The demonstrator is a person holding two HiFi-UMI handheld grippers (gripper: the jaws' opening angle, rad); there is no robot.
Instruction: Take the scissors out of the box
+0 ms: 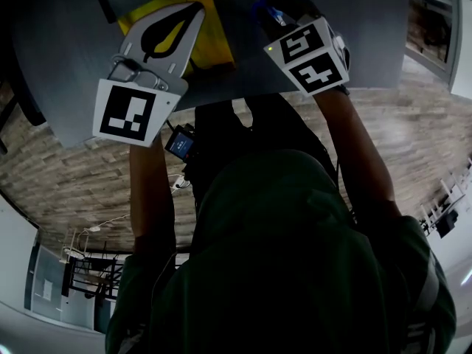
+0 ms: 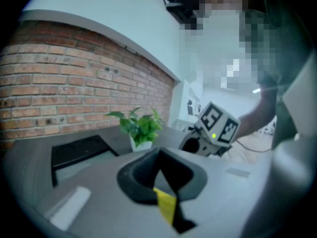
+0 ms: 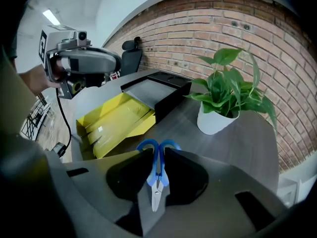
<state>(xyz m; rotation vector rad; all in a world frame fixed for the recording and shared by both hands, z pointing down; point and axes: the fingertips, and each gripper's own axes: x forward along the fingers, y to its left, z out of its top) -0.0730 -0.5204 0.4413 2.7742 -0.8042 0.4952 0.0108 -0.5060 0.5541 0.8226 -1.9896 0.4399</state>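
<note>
Figure: scissors clear of the box, both grippers engaged. My right gripper point(image 3: 157, 152) is clamped on the scissors point(image 3: 157, 175). Its jaws pinch the blue shanks just behind the finger loops, so the loops lead and the blades point back toward my hand. The scissors are outside the yellow box point(image 3: 114, 118), raised to its right, on the side of the potted plant point(image 3: 223, 93). My left gripper point(image 2: 159, 155) is closed narrowly on a yellow strip. This is probably the box flap point(image 2: 166, 207), though that view is too soft for certainty. I judge the hold serves to steady the box against the table point(image 3: 237, 143) during the lift. A black tray point(image 3: 158, 88) lies behind the box. Both my forearms reach forward past the table's near edge, the left one above the box and the right one beside it.
</note>
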